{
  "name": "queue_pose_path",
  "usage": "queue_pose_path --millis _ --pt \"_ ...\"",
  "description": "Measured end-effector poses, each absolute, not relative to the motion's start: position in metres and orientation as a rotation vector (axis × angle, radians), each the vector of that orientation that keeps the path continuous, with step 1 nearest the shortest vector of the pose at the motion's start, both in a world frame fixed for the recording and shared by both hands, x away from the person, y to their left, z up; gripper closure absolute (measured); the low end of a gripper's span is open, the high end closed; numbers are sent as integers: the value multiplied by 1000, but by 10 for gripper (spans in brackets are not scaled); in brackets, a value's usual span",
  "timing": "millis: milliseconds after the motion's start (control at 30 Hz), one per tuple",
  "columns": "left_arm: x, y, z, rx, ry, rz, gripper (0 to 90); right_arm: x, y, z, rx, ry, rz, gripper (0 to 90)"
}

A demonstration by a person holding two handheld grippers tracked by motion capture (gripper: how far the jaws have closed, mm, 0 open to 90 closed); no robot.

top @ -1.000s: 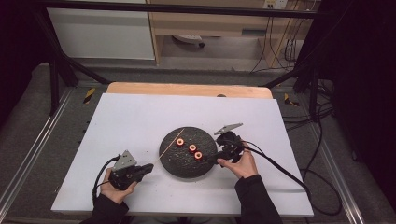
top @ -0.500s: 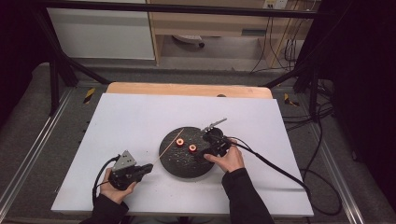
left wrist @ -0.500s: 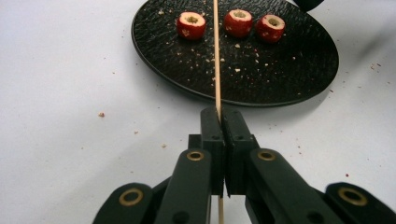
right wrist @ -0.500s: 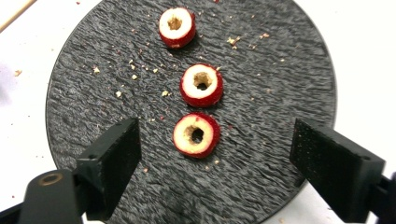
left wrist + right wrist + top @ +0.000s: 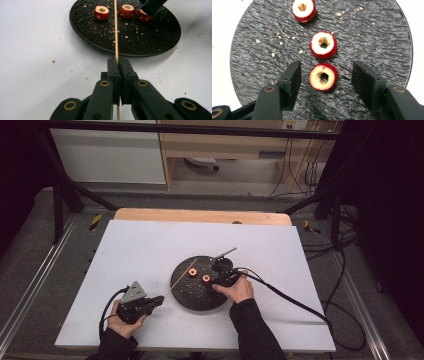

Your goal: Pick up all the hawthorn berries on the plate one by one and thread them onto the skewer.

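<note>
Three cored red fruit pieces sit in a row on a round black plate with a rough, crumb-dusted texture. On the left, the left gripper is clamped on a thin wooden skewer angling over the plate rim. The right gripper straddles the nearest ring, jaws just closing in, pads not touching I think. Plenty of bare white table all around.
</note>
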State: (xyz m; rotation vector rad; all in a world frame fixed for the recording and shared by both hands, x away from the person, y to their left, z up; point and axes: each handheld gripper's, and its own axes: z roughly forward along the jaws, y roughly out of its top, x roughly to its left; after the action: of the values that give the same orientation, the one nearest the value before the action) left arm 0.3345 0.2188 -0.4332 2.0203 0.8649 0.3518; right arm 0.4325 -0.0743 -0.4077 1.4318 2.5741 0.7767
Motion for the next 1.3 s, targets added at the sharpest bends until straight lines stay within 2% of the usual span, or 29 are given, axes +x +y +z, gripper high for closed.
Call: queue_pose_path --millis 333,633,1300 --pt "334 218 -433 2024 864 351 884 435 -73 -412 1499 2594 745 543" --pt "334 218 -433 2027 863 350 884 438 -72 -414 1533 2604 743 593" --pt "334 218 -433 2027 861 351 884 440 -72 -414 1567 2608 732 605"
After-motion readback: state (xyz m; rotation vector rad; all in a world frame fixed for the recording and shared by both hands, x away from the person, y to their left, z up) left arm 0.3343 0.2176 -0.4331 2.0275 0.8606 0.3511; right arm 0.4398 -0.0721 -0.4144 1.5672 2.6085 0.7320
